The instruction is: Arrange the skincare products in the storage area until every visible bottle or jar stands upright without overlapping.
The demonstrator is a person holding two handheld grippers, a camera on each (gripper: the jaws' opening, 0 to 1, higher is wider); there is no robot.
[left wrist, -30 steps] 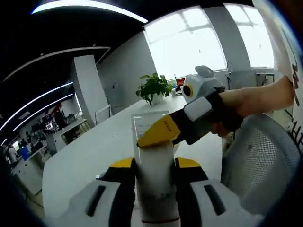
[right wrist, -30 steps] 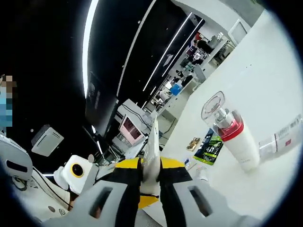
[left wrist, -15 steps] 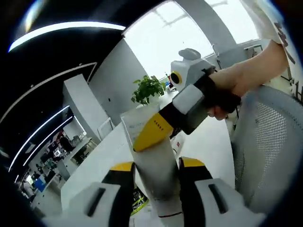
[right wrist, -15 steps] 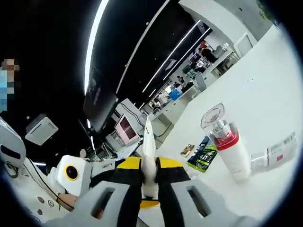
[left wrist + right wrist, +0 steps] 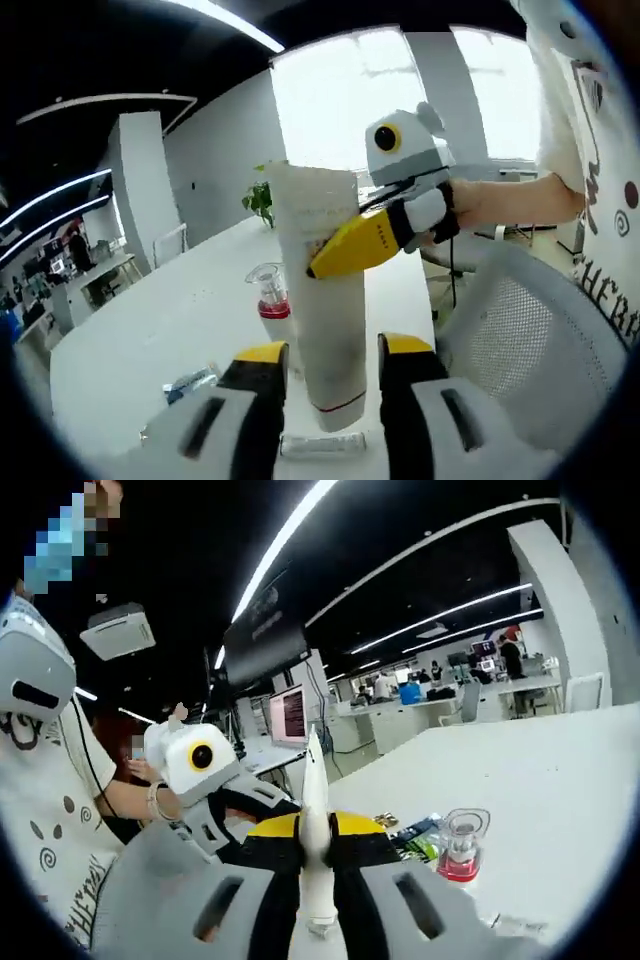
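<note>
A white tube [image 5: 325, 300] rises nearly upright in the left gripper view, its capped end with a red line low down. My left gripper [image 5: 333, 358] is shut on its lower part. My right gripper [image 5: 345, 250] comes in from the right, its yellow jaw clamped on the tube's upper part. In the right gripper view the tube's flat crimped end [image 5: 314, 780] stands edge-on between the jaws of my right gripper [image 5: 315, 832], which is shut on it. A bottle with a red collar and clear cap [image 5: 270, 295] [image 5: 462, 845] stands upright on the white table [image 5: 150, 320].
A clear tube [image 5: 320, 445] lies on the table by my left jaws, and a bluish packet [image 5: 190, 380] lies to the left. A green-black packet [image 5: 415, 835] lies beside the bottle. A mesh chair [image 5: 530, 340] and a person's arm [image 5: 520, 195] are on the right.
Both views have swung round. The tube now stands more upright and lower, with the table and red-collared bottle showing behind it in the left gripper view. Both grips hold.
</note>
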